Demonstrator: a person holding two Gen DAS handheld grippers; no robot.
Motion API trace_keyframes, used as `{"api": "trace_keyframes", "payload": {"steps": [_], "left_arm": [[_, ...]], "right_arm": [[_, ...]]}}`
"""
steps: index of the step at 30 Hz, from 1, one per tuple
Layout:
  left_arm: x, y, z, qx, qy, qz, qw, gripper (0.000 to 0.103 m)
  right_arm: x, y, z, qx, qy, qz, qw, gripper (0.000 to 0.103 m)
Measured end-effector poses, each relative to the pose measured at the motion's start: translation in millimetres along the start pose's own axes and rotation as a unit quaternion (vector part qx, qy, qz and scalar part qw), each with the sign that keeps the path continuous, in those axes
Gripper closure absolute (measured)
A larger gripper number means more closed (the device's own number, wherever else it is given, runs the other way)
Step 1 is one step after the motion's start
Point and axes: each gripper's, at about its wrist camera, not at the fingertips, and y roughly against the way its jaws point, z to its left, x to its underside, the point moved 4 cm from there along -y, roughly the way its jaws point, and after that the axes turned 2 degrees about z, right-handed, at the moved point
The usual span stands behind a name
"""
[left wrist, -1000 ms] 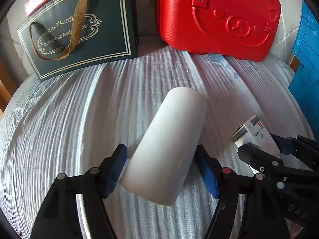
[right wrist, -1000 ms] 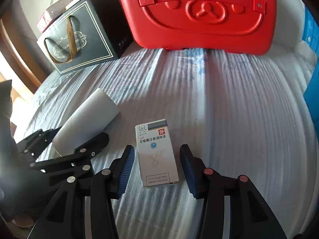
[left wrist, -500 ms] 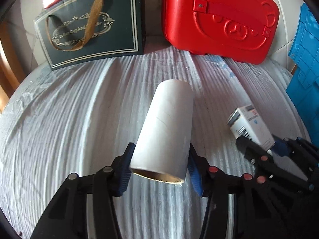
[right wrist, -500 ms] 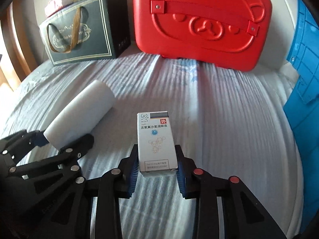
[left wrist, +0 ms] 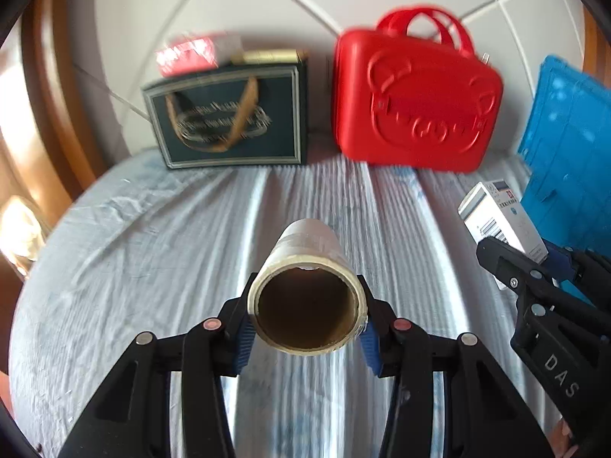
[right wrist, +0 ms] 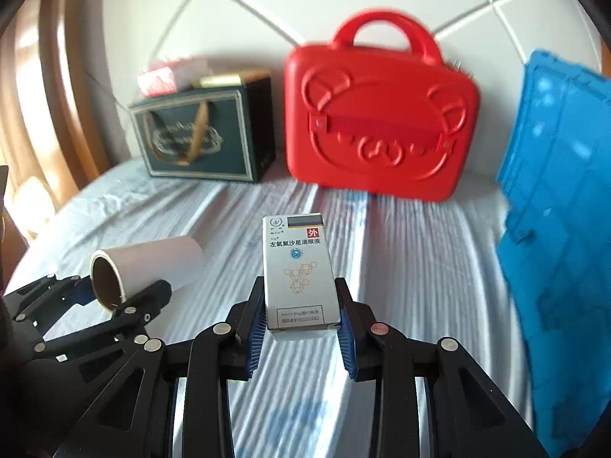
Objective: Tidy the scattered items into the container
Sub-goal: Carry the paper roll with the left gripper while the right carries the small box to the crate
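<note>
My left gripper (left wrist: 305, 334) is shut on a white roll with a brown cardboard core (left wrist: 307, 286), held above the bed with its open end facing the camera. The roll also shows in the right wrist view (right wrist: 152, 265). My right gripper (right wrist: 301, 328) is shut on a small white medicine box with a red label (right wrist: 299, 271), lifted off the sheet; the box also shows at the right of the left wrist view (left wrist: 500, 221). A blue plastic crate (right wrist: 557, 206) stands at the right.
A red bear-face case (right wrist: 382, 114) and a dark green gift bag (right wrist: 202, 133) stand against the tiled wall at the back. A red and white packet (left wrist: 191, 53) lies on top of the bag. The striped bed sheet (right wrist: 420, 248) lies below both grippers.
Both grippers closed on their items and lifted them off the sheet. The roll tilted so its open end faces the camera. Both views now look more level, showing the wall.
</note>
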Motion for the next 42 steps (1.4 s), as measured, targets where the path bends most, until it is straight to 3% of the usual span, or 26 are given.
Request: {"api": "trace_keyframes", "payload": {"steps": [13,20,28,32,38,42], "left_arm": [[13.0,136.4,-1.0,-0.067,0.054,-0.069,0.9939,0.058],[17.1,210.3,-18.6,-0.083,0.054,-0.111,0.9888,0.058],[22.5,290.3,-51.2,-0.036,0.022,-0.166,0.9852,0.058],[27.3,327.6,-86.2,-0.006,-0.001,-0.188,0.9821,0.058],[28.5,374.7,-150.2,0.030,-0.028,-0.219,0.9747,0.058],[26.9,399.6,-217.3,0.056,-0.045,-0.235,0.9692,0.058]], "right_arm": [[-6.0,122.1,21.2,-0.062,0.066,-0.065,0.994,0.071],[-2.2,193.4,18.0,-0.065,0.081,-0.108,0.989,0.071],[13.0,292.6,2.3,-0.011,0.065,-0.158,0.985,0.071],[24.1,331.1,-20.2,0.017,0.049,-0.170,0.984,0.071],[33.6,393.8,-82.6,0.052,0.011,-0.199,0.979,0.071],[40.2,430.0,-142.8,0.085,-0.005,-0.217,0.972,0.071]]}}
